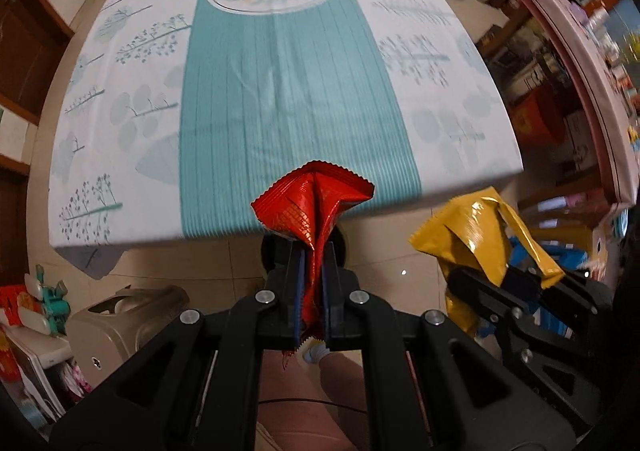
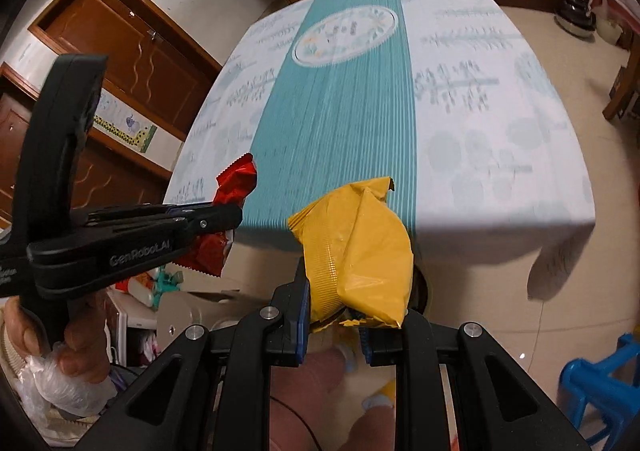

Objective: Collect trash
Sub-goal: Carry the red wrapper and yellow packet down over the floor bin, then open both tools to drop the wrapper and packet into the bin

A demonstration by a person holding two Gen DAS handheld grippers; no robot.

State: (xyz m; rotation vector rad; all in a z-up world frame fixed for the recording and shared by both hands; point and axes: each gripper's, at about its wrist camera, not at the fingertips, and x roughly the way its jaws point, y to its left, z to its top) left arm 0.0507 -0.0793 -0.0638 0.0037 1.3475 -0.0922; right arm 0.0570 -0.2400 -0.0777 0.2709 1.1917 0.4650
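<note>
My left gripper (image 1: 314, 251) is shut on a crumpled red foil wrapper (image 1: 316, 199), held off the near edge of the table (image 1: 280, 91). The left gripper (image 2: 224, 217) and the red wrapper (image 2: 236, 181) also show at the left of the right wrist view. My right gripper (image 2: 352, 291) is shut on a puffy yellow snack bag (image 2: 360, 247), held in front of the table edge. In the left wrist view the right gripper (image 1: 516, 279) and the yellow bag (image 1: 472, 235) sit at the lower right.
The table (image 2: 460, 131) wears a white and teal cloth with a printed oval. A beige bin (image 1: 124, 315) stands on the tiled floor at the lower left. A blue plastic stool (image 2: 600, 379) is at the right. Wooden cabinets (image 2: 132, 63) line the left wall.
</note>
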